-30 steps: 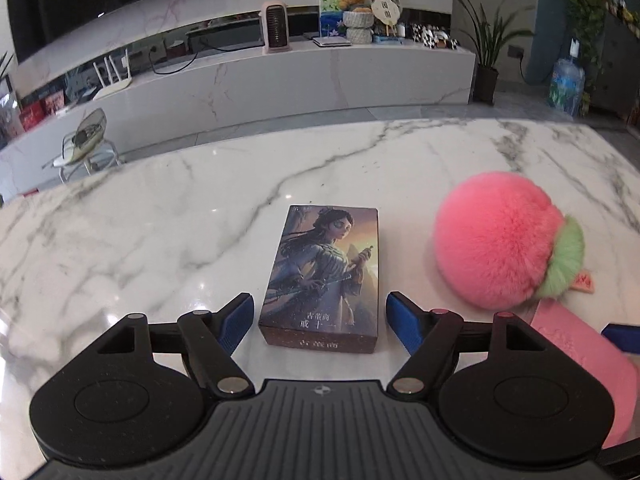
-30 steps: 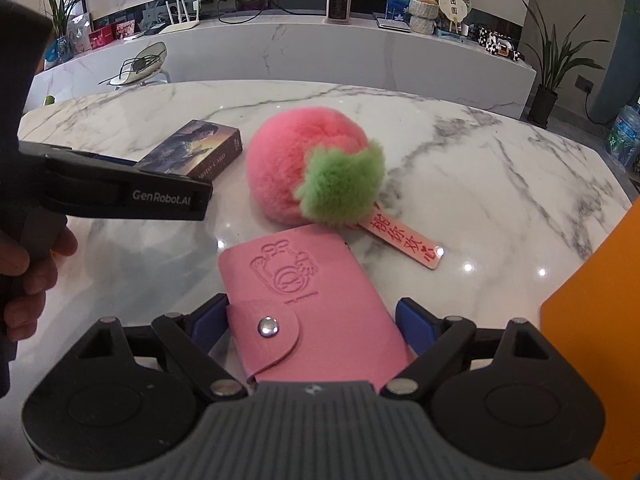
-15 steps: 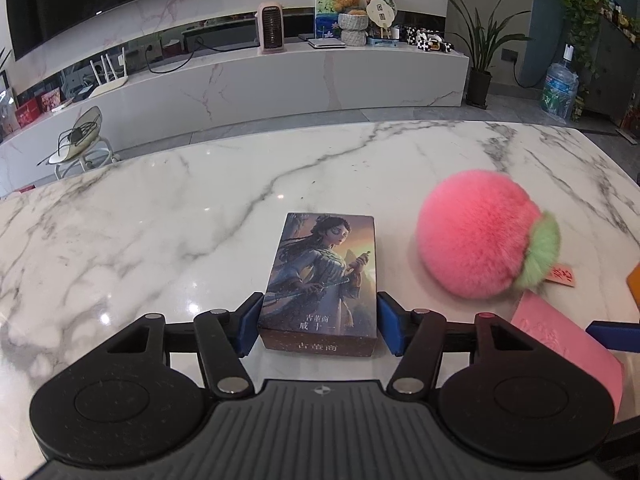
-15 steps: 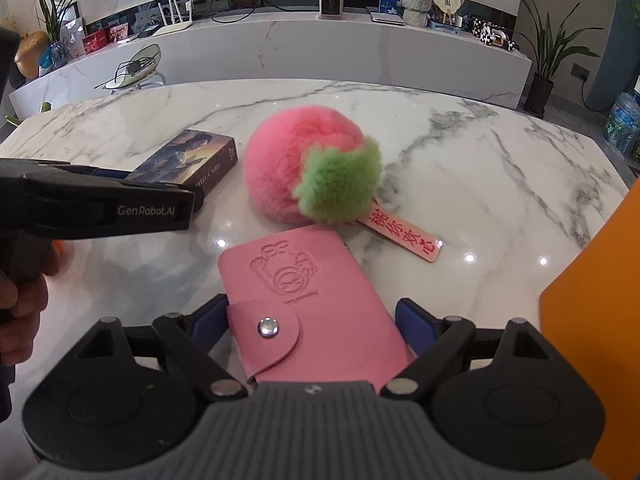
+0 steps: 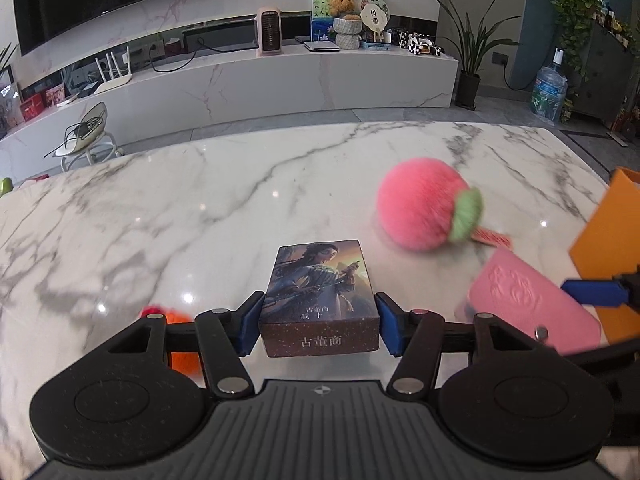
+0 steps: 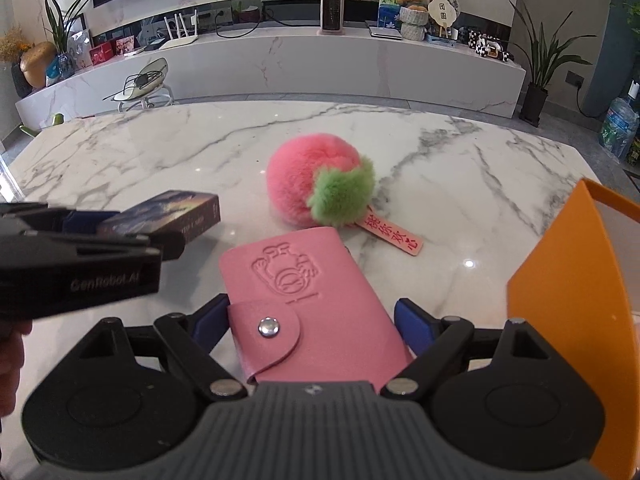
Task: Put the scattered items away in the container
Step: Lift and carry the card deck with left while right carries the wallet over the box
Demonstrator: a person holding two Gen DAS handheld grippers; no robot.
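Observation:
My left gripper [image 5: 319, 326] is shut on a card box [image 5: 320, 300] with a painted figure on its lid, held lifted above the marble table [image 5: 200, 208]. The box also shows in the right wrist view [image 6: 168, 216]. My right gripper [image 6: 312, 324] is shut on a pink card wallet [image 6: 304, 292] with a snap flap, raised off the table; it also shows in the left wrist view [image 5: 528, 300]. A pink fluffy peach charm [image 6: 316, 188] with a green leaf and a red tag lies on the table ahead. An orange container [image 6: 572, 300] stands at the right.
A small orange and red object [image 5: 176, 320] lies on the table under my left gripper. The person's hand [image 6: 10, 360] holds the left gripper at the left edge. A TV bench and plants stand beyond the table.
My left gripper closed on the card box and lifted it. My right gripper rose with the pink wallet; the orange container shows more at the right.

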